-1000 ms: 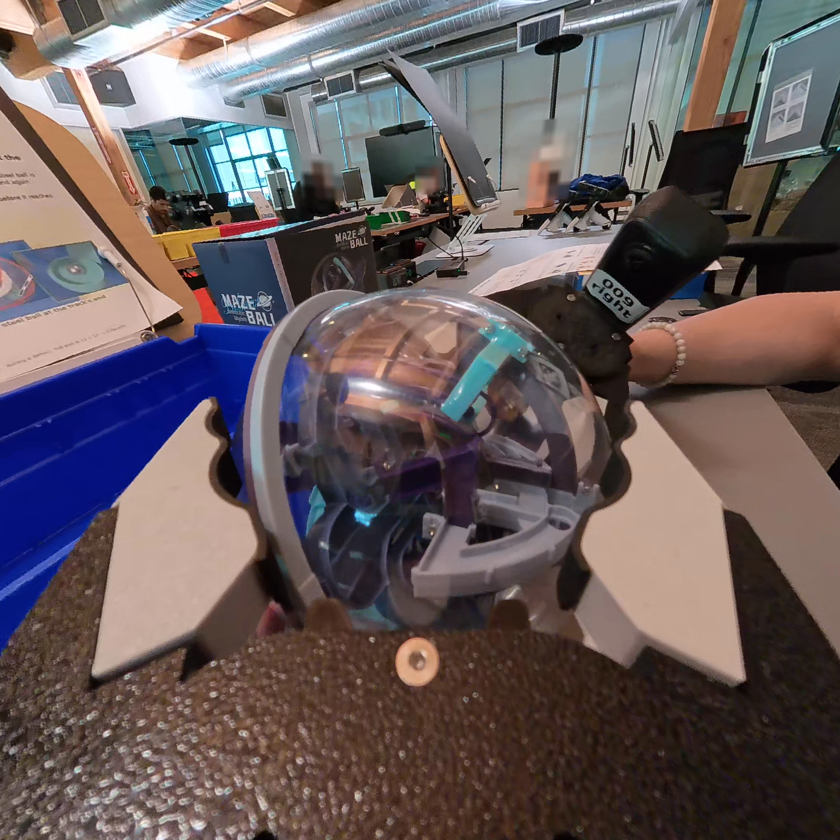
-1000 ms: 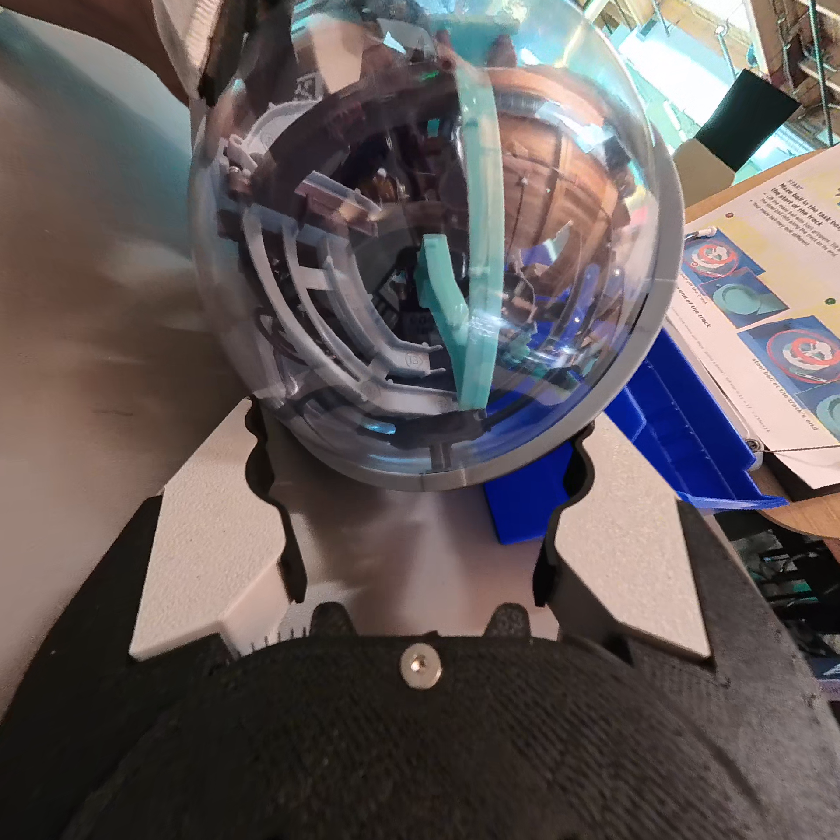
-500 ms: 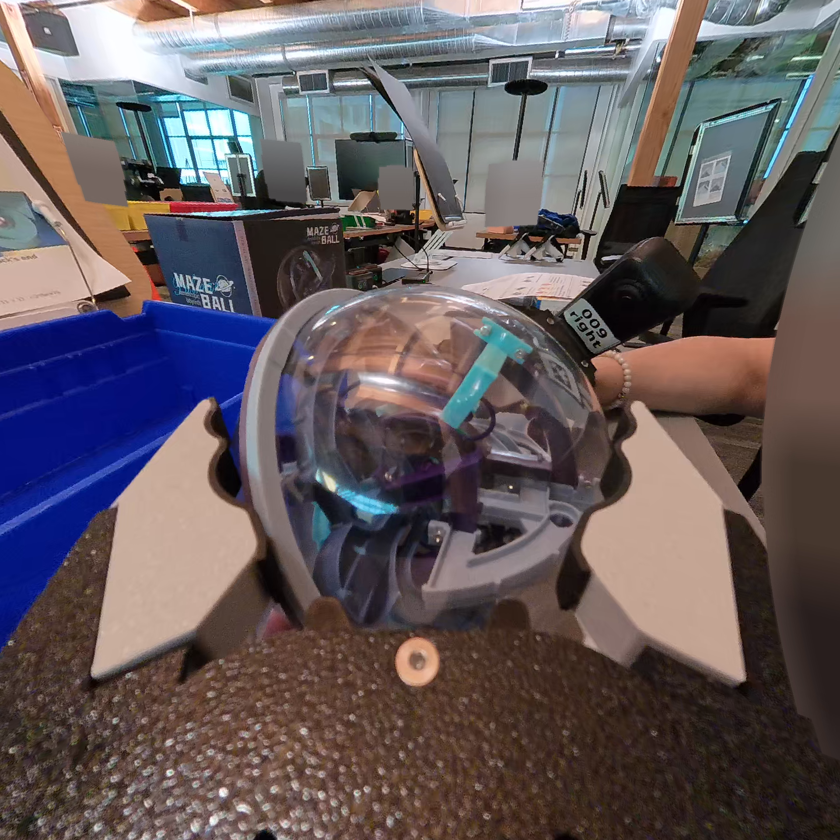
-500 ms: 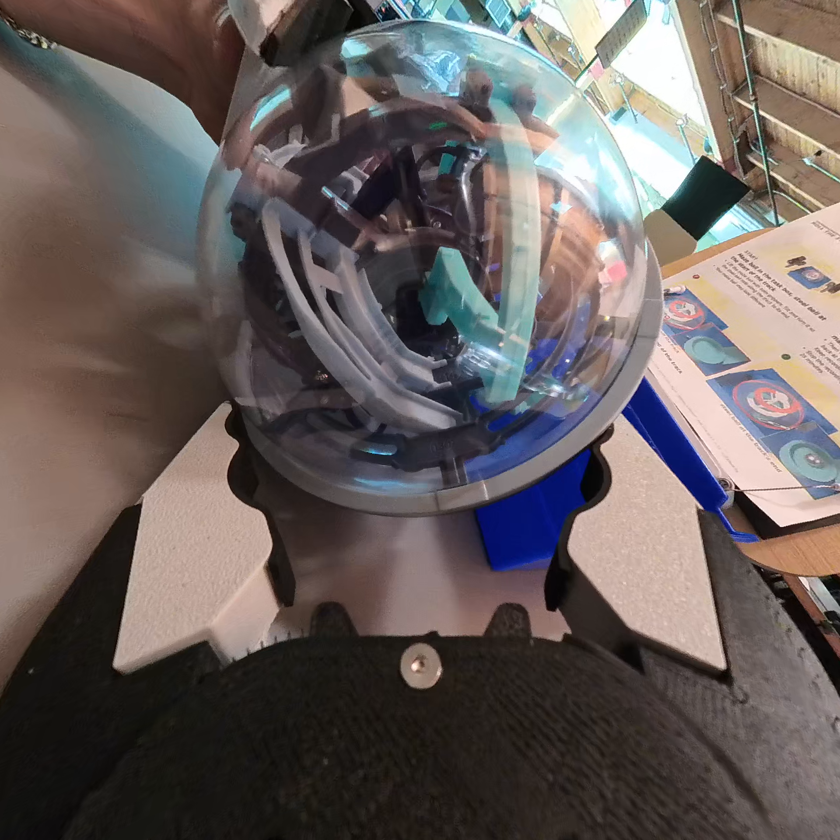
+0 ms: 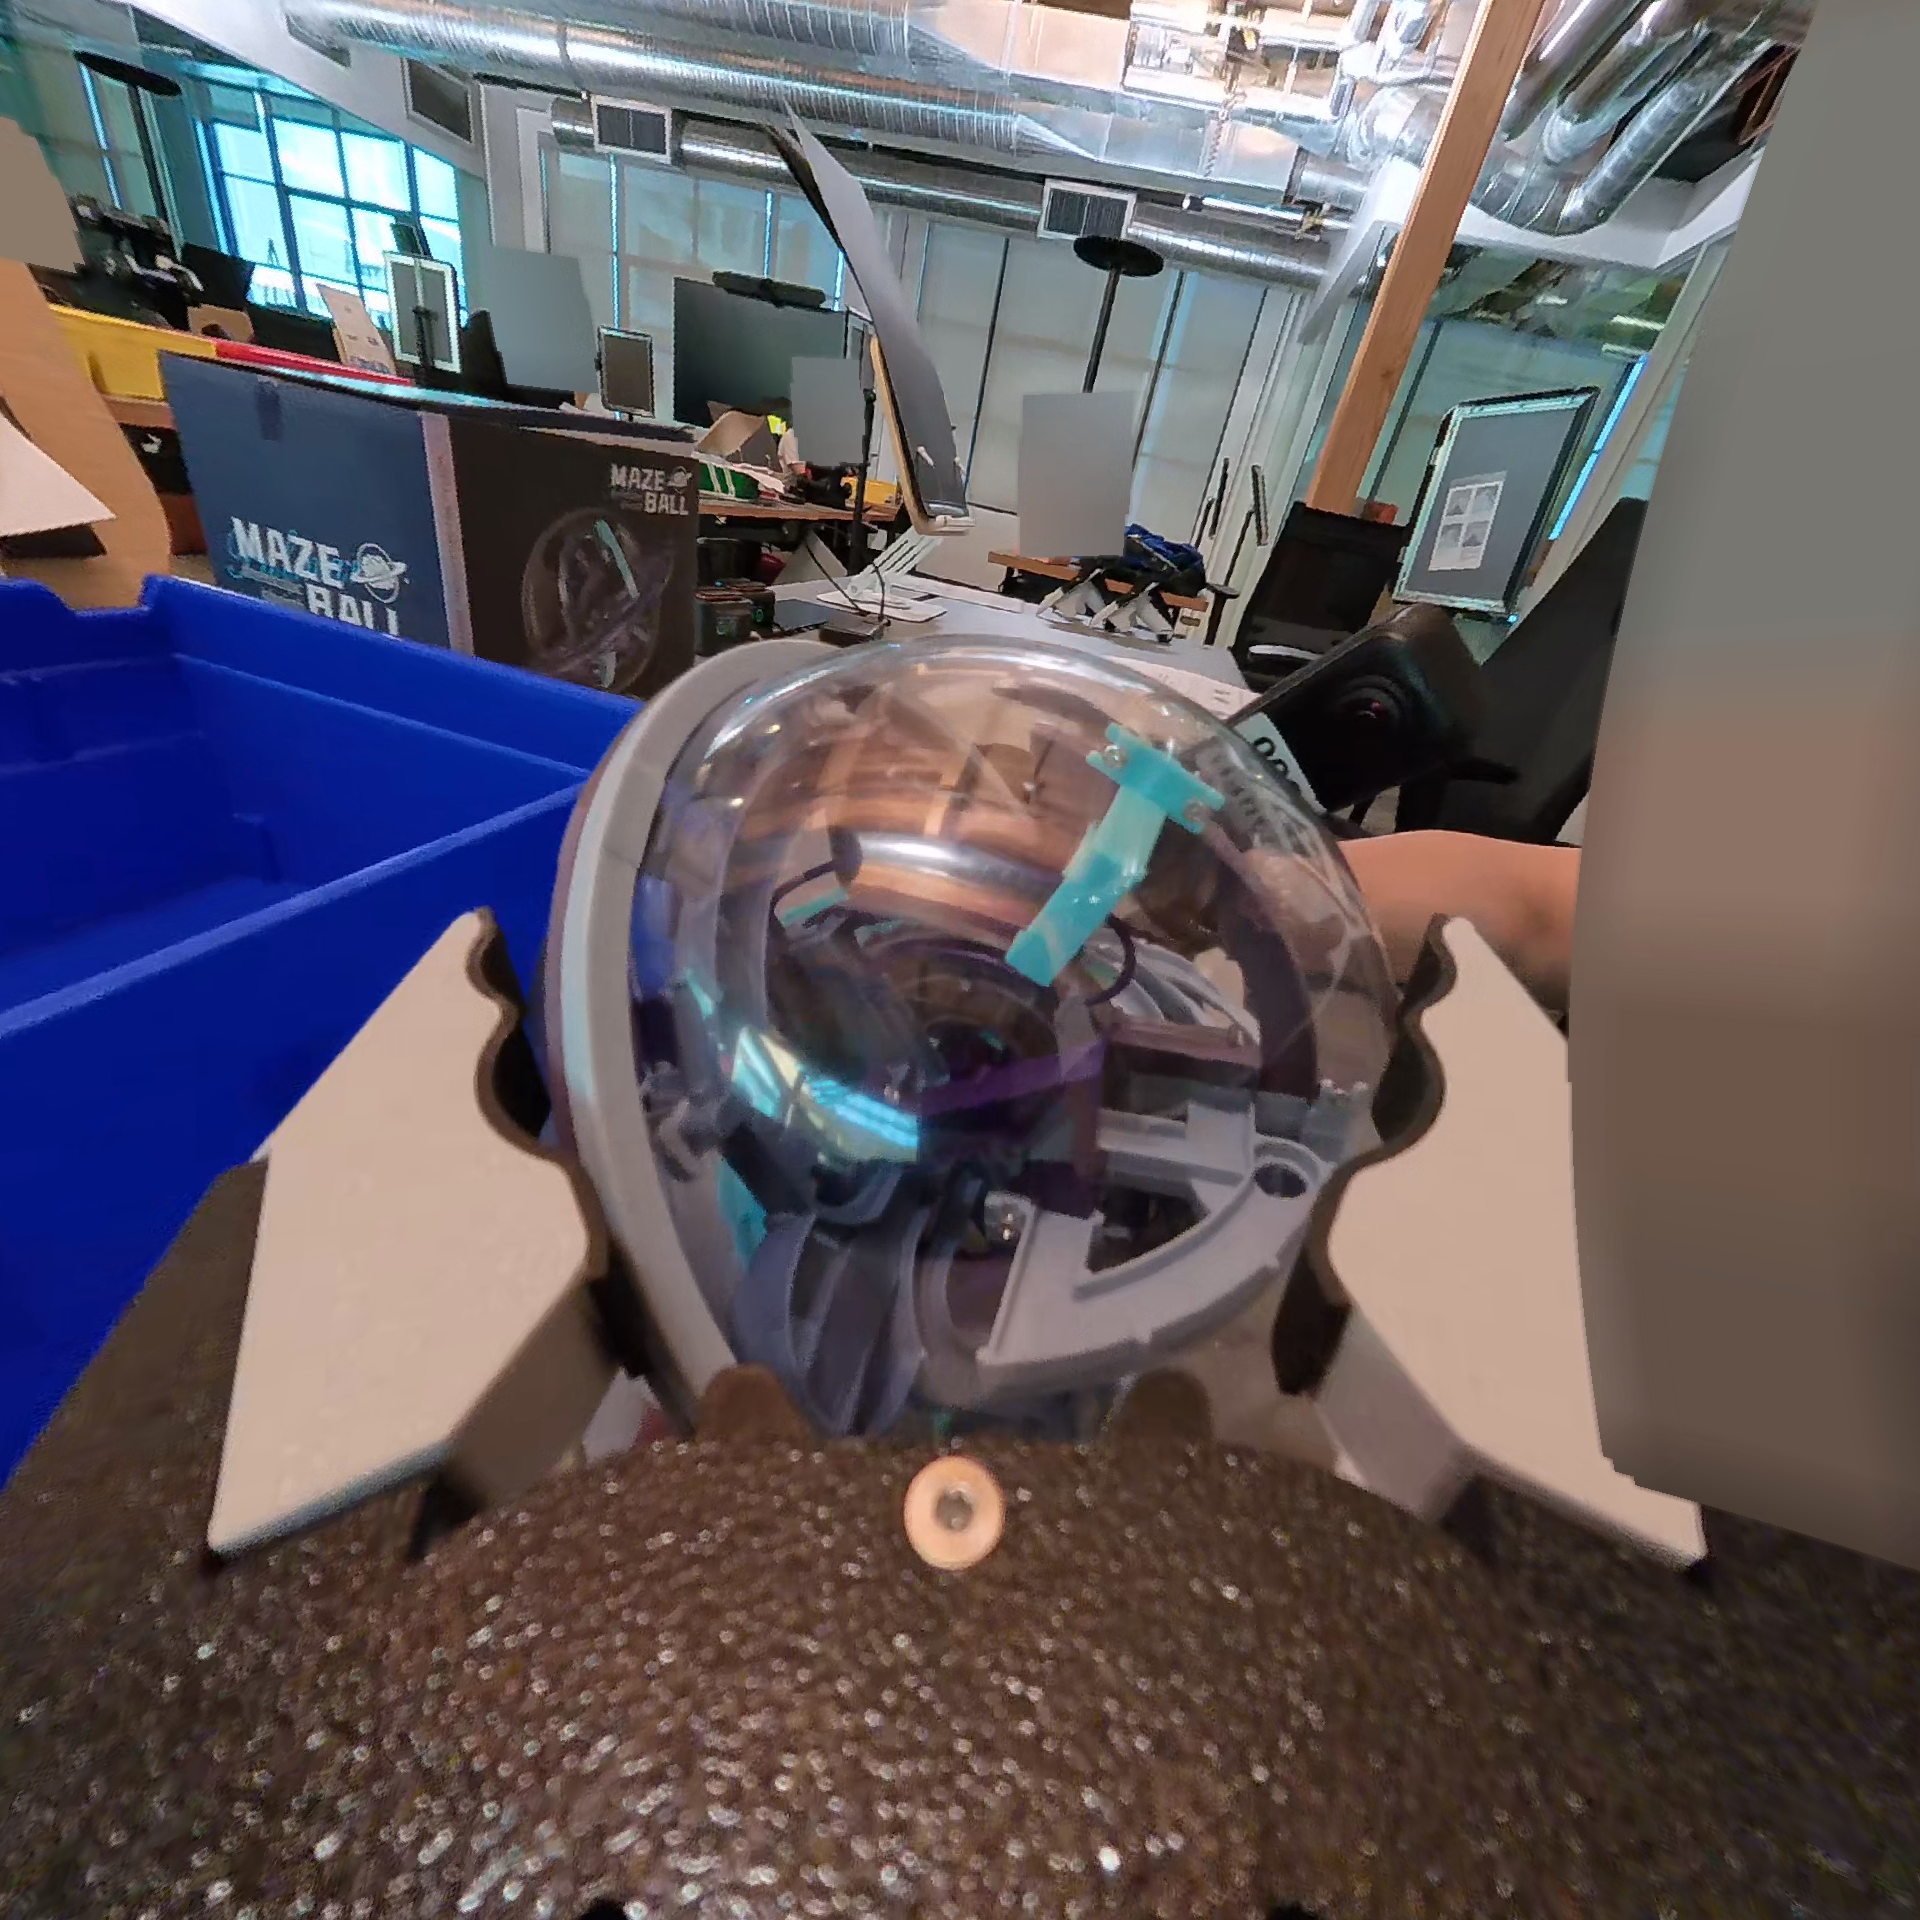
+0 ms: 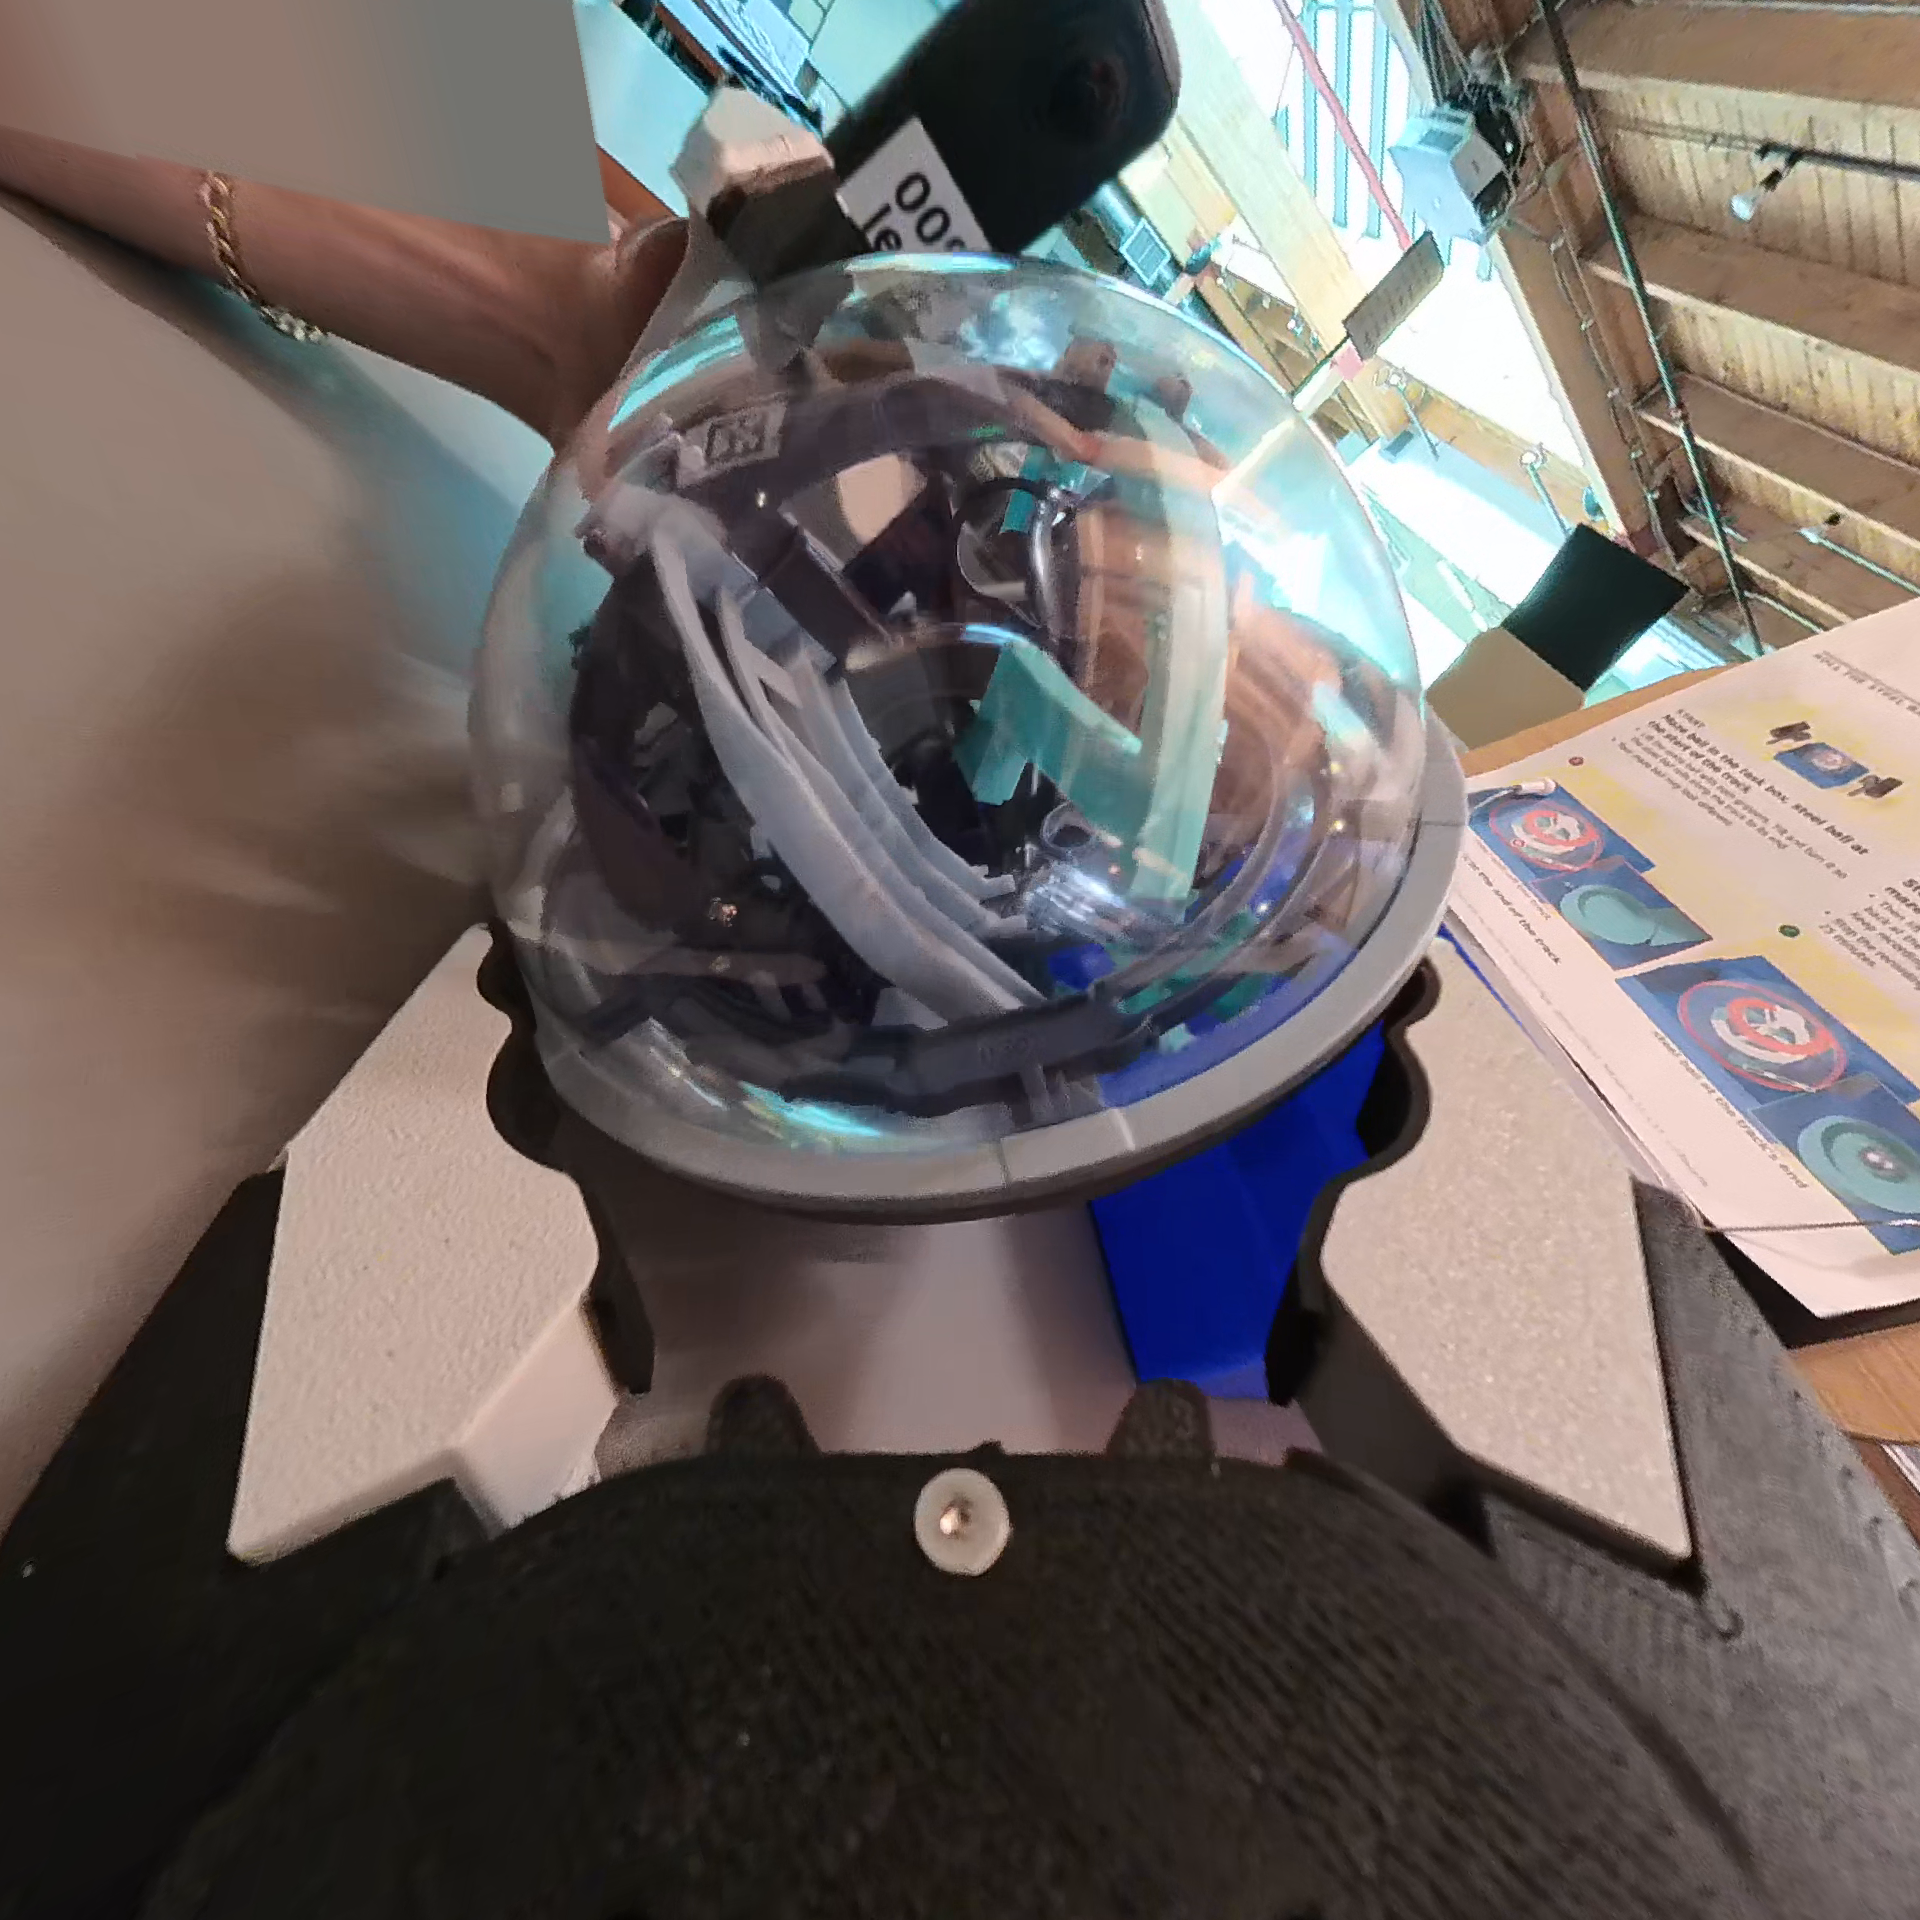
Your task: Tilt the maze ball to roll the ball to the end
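both grippers, left gripper (image 5: pixel 961 1049) and right gripper (image 6: pixel 956 1049), clamp the maze ball (image 5: pixel 966 1029) between their fingers, mid-tilt; next likely calls for slow, small rotation.

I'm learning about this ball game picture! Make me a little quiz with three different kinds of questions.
1. True or false: the maze ball sits between the fingers of both the left tongs and the right tongs.
2. What colour is the bin beside the ball?
A. red
B. blue
C. green
3. Fill in: the short strip of track high up in the ball, seen from the left wrist view, is ____.

Key: 1 true; 2 B; 3 teal.
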Tool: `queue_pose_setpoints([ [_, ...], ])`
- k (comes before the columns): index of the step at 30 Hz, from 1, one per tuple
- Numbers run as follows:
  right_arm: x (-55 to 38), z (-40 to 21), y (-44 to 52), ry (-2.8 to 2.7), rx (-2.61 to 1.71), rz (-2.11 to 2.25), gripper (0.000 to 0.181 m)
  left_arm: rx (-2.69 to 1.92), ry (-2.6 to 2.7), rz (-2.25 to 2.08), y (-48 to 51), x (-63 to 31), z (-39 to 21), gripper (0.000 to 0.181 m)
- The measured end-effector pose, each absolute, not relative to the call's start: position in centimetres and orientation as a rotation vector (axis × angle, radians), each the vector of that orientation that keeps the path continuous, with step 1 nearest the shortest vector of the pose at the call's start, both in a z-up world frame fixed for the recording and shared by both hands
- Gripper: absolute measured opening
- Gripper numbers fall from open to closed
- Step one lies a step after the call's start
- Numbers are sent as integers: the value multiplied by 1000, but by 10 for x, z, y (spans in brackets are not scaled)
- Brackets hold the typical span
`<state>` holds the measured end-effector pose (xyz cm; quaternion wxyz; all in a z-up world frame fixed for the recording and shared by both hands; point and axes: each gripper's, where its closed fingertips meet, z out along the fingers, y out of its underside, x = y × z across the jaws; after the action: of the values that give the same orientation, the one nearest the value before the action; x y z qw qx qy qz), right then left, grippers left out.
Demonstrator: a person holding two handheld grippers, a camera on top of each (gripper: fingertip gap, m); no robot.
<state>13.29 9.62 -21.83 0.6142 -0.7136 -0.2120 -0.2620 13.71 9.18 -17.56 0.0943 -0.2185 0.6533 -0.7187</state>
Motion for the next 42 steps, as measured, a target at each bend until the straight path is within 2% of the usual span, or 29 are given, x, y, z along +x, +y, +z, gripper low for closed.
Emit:
queue_pose_setpoints([
  [12,140,-221,97,-460,-1679,-626,151,-536,1813,-2062,93,141,-169,157],
  [16,142,-219,96,-471,-1666,-669,153,-449,1723,-2027,93,139,-163,157],
  [23,147,-220,96,-445,-1671,-695,157,-558,1754,-2039,99,147,-167,157],
  [30,153,-207,94,-293,-1648,-622,157,-669,1725,-2090,109,153,-167,141],
  [36,138,-202,98,-390,-1583,-729,153,-706,1807,-2054,103,150,-175,146],
  [42,143,-203,101,-320,-1619,-636,151,-728,1771,-2049,106,154,-173,150],
])
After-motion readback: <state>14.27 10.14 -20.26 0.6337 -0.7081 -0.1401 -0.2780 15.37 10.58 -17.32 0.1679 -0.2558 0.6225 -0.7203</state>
